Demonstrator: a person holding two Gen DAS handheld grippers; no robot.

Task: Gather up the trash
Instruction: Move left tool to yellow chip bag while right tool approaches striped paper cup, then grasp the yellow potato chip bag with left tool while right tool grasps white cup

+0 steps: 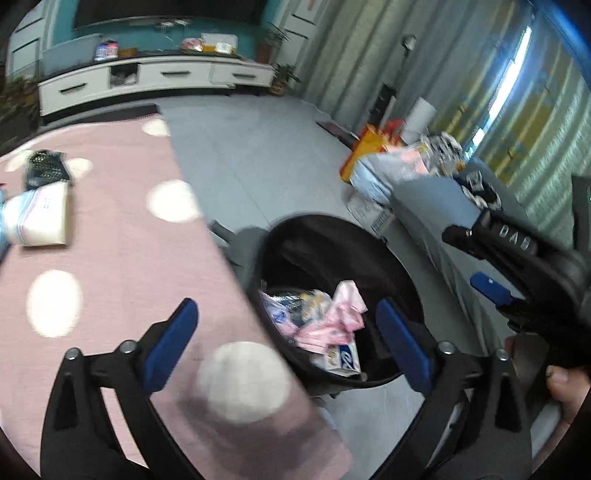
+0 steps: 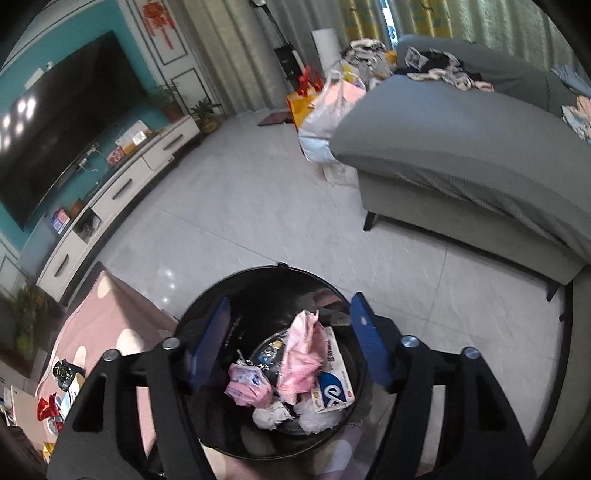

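Both grippers apart, empty | black bin (image 2: 207, 310) holds crumpled pink wrappers (image 2: 301, 360)

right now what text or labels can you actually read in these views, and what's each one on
"DAB": raised letters on the right gripper body, seen from the left wrist view; the last letter is uncertain.
Blue and white box in the black bin: a large white mark, not readable as a word.
Pink wrappers in the bin: print too blurred.
White packet on the pink table cover: small print, too blurred.
Red wall hanging: no legible characters.

Living room; television (image 2: 62, 122); sofa (image 2: 461, 147)
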